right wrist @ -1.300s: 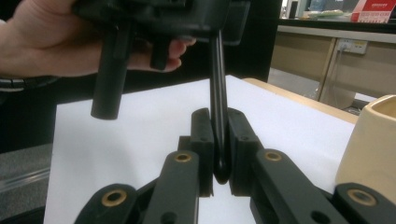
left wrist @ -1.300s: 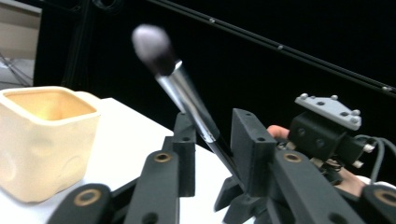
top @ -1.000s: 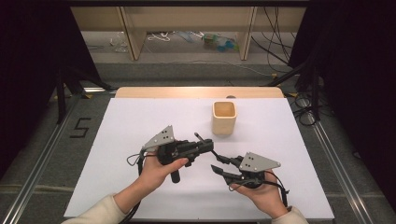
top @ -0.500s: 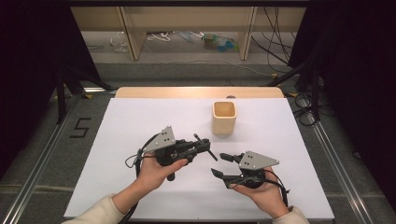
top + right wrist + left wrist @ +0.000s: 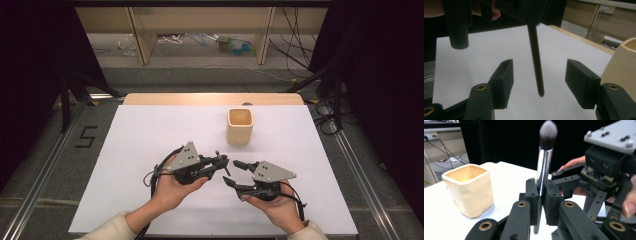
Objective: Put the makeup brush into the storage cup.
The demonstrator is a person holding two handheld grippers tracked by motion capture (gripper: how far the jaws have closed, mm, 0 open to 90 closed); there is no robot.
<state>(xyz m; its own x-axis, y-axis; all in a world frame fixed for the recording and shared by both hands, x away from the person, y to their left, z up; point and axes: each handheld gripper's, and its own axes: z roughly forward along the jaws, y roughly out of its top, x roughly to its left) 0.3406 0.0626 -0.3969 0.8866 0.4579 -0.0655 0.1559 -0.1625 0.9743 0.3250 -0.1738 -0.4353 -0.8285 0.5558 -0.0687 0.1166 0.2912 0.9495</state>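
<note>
While the brush (image 5: 543, 167) stood pinched in the left gripper (image 5: 541, 195) above the table (image 5: 150, 130), near the cup (image 5: 240, 126), the right gripper (image 5: 539, 85) had just been closing, jaws apart around its handle. It should squeeze gently, squarely.

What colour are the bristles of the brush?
Grey-purple with paler tips on the brush, above a silver collar; clearest in the left gripper view.
</note>
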